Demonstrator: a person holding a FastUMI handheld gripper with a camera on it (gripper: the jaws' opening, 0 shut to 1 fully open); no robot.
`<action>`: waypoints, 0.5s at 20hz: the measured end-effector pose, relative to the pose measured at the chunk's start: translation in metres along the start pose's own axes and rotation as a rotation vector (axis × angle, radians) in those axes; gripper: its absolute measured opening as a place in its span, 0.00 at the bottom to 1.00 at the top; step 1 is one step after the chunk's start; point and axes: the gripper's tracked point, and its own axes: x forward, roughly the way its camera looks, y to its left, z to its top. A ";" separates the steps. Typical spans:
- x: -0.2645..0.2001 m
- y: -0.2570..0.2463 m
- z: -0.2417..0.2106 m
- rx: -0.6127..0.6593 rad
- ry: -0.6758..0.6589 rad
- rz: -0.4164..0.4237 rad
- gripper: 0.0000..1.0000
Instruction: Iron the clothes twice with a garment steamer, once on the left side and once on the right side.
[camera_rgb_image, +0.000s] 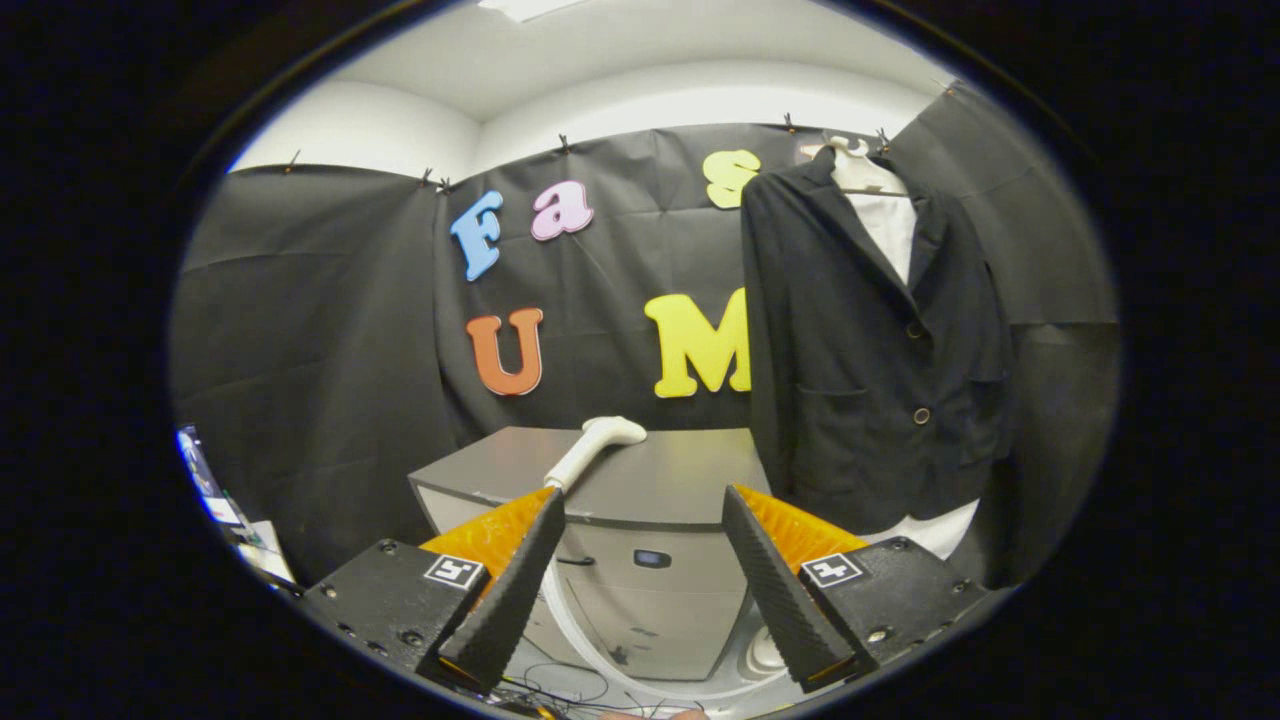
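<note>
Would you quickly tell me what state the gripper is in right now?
Gripper: open, holding nothing; the steamer handle lies on the cabinet just beyond the fingers.

The hand-held gripper (640, 510) has two long wedge-shaped fingers (510, 590) that taper to narrow tips and stand apart with a wide gap between them. The inner face of each finger is ribbed with fine ridges. Each finger is mounted on a boxy black block (385, 600) with rounded corners. On top of each block sits a small square marker (455, 571), white with a black pattern. Small screws (878, 634) dot the blocks near their corners and edges.
</note>
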 end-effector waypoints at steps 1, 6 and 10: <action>0.005 0.009 0.002 0.015 0.011 0.002 1.00; 0.043 0.035 0.018 0.039 0.057 0.017 1.00; 0.087 0.056 0.026 0.077 0.115 0.063 1.00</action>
